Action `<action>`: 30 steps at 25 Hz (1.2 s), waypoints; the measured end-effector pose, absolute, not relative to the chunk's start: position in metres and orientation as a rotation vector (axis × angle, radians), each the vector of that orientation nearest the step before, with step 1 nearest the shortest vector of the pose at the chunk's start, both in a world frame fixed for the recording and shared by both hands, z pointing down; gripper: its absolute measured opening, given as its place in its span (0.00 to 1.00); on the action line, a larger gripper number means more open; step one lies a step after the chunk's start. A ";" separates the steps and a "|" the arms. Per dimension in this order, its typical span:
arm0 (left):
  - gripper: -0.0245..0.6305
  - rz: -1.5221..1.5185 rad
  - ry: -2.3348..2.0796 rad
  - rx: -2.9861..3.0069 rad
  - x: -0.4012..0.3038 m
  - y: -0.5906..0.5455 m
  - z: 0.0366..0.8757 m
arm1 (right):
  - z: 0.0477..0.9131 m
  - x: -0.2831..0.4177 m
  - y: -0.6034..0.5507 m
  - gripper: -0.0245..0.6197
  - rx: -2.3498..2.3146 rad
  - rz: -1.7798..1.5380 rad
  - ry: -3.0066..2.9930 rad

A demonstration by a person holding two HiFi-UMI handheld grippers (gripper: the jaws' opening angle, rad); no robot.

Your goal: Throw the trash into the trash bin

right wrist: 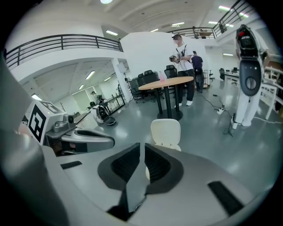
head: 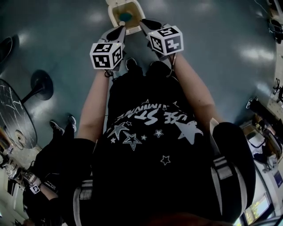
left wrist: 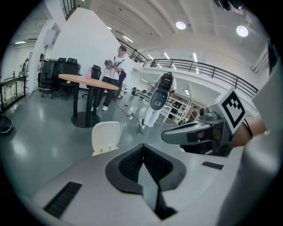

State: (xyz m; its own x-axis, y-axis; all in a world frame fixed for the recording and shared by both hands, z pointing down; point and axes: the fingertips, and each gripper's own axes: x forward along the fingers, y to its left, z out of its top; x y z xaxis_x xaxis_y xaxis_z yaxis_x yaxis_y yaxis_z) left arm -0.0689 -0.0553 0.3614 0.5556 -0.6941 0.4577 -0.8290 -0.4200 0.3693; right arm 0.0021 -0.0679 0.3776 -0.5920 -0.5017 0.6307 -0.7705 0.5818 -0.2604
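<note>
1 bin (right wrist: 166, 132) just past L/R fingers (right wrist: 121, 167)

The grey floor (head: 212, 66) carries an open-lidded cream trash bin (head: 114, 9), seemingly teal inside.

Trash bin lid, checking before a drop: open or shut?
Open: the lid stands raised, and the head view looks straight into the trash bin.

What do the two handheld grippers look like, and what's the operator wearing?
Both match: left gripper and right gripper have light grey shells, black ribbed fingers in a dark V-shaped surround, and each a white cube with black square markers. Operator wears a black short-sleeved T-shirt with white stars and lettering.
</note>
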 end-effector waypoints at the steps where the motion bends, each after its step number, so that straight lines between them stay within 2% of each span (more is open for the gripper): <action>1: 0.05 0.312 -1.229 2.232 -0.067 -0.055 0.358 | 0.375 0.005 -0.069 0.10 1.012 0.715 -2.320; 9: 0.05 0.282 -1.331 2.189 -0.063 -0.038 0.340 | 0.348 0.013 -0.065 0.07 0.982 0.677 -2.401; 30: 0.05 0.219 -1.454 2.195 0.030 0.073 0.314 | 0.319 0.111 0.046 0.05 0.961 0.647 -2.493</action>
State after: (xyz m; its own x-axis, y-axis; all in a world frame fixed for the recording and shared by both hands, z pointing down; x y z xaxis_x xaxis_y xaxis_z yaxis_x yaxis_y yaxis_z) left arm 0.0304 0.0729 0.3140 0.4181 -0.8190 0.3928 -0.8984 -0.3089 0.3122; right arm 0.1115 0.0461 0.3193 -0.6885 -0.5201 0.5054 -0.7002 0.6582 -0.2765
